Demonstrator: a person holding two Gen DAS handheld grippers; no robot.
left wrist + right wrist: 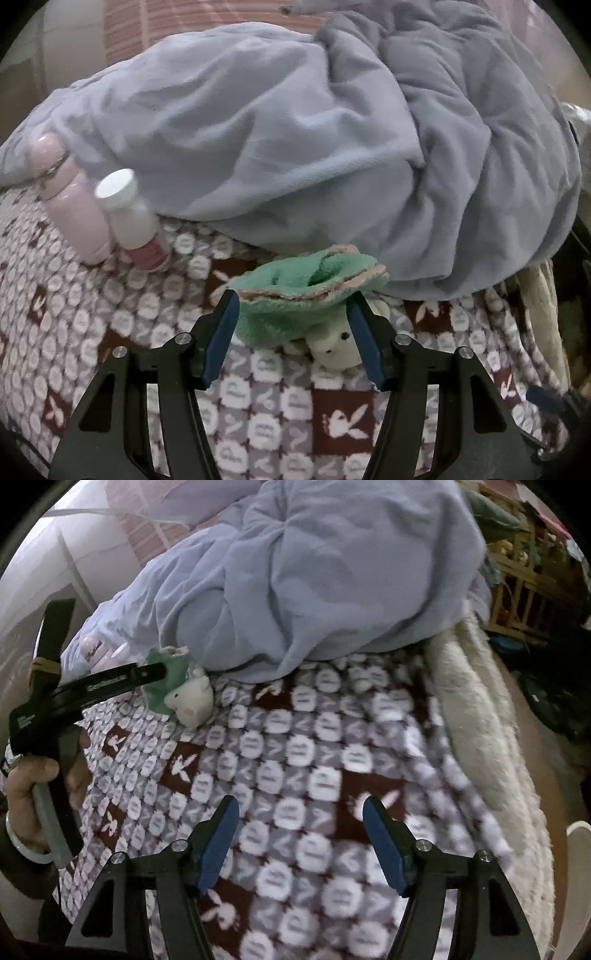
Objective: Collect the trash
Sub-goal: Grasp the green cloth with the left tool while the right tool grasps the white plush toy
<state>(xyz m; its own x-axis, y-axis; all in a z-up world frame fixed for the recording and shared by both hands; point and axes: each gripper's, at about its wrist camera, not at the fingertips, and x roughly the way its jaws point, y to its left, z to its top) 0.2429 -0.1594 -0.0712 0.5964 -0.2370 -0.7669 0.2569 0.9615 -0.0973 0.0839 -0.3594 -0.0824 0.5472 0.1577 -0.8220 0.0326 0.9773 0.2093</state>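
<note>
A green plush cloth with a white toy animal head (306, 291) lies on the patterned bed sheet. My left gripper (291, 299) is open, one blue pad on each side of the toy, which rests between the tips and does not look squeezed. The right wrist view shows the left gripper (162, 672) reaching the same toy (184, 694). A pink bottle (70, 206) and a white-capped bottle (129, 214) lie to the left against the blanket. My right gripper (301, 805) hangs open over bare sheet with nothing between its fingers.
A rumpled blue-grey blanket (295, 129) covers the far half of the bed. The rabbit-print sheet (295, 757) spreads in front. A cream fleece edge (480, 720) runs down the right side, with cluttered wooden shelving (517, 572) beyond. A hand (26, 786) grips the left gripper's handle.
</note>
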